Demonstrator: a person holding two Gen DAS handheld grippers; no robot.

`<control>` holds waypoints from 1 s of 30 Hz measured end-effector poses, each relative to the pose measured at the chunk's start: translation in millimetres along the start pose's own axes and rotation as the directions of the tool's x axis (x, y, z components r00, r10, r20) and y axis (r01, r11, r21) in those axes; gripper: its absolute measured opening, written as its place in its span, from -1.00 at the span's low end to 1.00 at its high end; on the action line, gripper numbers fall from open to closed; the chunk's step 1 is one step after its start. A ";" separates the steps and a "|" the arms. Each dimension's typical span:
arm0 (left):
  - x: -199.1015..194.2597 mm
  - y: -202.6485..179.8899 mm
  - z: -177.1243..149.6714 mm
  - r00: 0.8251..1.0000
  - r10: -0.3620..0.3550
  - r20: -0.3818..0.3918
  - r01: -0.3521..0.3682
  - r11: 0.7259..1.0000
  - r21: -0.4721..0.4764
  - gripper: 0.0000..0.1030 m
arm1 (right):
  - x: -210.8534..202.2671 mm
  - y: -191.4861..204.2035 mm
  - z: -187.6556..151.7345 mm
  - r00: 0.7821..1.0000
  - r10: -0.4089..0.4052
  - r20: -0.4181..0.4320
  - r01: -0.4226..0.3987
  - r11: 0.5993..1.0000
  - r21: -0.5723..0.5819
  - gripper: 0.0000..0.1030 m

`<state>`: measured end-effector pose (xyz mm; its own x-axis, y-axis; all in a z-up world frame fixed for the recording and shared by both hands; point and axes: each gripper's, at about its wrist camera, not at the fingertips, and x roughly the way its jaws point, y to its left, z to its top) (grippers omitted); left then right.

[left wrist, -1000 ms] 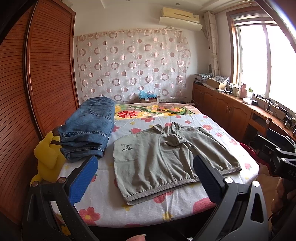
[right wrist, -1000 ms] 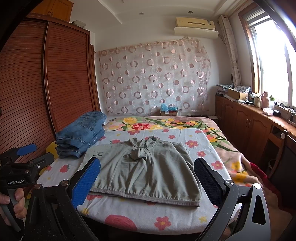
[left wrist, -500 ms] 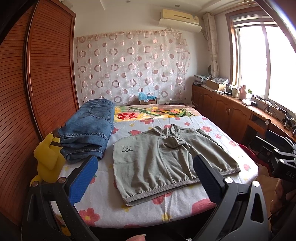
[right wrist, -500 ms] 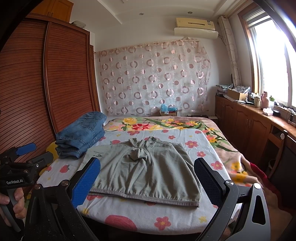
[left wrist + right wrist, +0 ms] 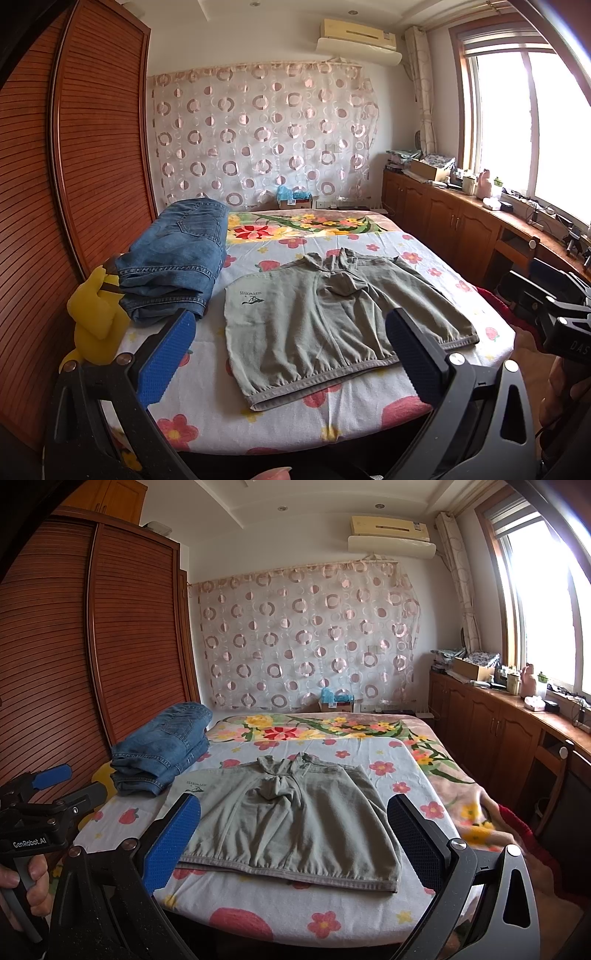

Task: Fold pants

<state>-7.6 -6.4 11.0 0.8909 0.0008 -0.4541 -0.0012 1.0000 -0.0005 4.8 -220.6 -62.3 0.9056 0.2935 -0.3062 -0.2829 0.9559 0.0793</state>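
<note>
Grey-green short pants (image 5: 332, 317) lie spread flat on the flowered bed sheet (image 5: 207, 398), waistband toward me; they also show in the right wrist view (image 5: 295, 819). My left gripper (image 5: 291, 354) is open and empty, held above the bed's near edge in front of the pants. My right gripper (image 5: 295, 842) is open and empty, also short of the waistband. Each gripper shows in the other's view: the right one at far right (image 5: 554, 314), the left one at far left (image 5: 44, 797).
Folded blue jeans (image 5: 177, 258) are stacked at the bed's left side, next to a yellow plush toy (image 5: 96, 317). A wooden wardrobe (image 5: 44, 206) stands on the left. Wooden cabinets (image 5: 461, 225) under the window line the right.
Both views have shifted very slightly; the pants and the open grippers stay as they were.
</note>
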 end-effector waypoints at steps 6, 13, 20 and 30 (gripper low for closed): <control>-2.1 -0.6 1.1 1.000 0.004 -0.002 -0.004 1.000 -0.002 1.00 | -0.3 0.0 -0.2 1.000 0.002 0.001 -0.002 1.000 0.002 0.97; -1.5 -1.9 1.2 1.000 0.002 -0.001 -0.002 1.000 0.001 1.00 | 0.0 -0.4 0.4 1.000 0.001 0.004 -0.001 1.000 -0.001 0.97; -1.9 -2.5 1.1 1.000 0.003 -0.001 -0.003 1.000 0.000 1.00 | -0.9 0.8 0.5 1.000 0.002 0.007 -0.002 1.000 -0.004 0.97; 4.3 -6.2 7.6 0.999 -0.019 -0.046 0.019 1.000 -0.005 1.00 | 4.1 -1.5 -0.1 1.000 0.004 -0.021 -0.004 1.000 -0.012 0.97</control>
<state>-0.4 -12.6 15.8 0.8689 -0.0187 -0.4946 0.0140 0.9998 -0.0132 9.0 -220.8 -63.7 0.8975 0.2971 -0.3260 -0.2907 0.9543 0.0695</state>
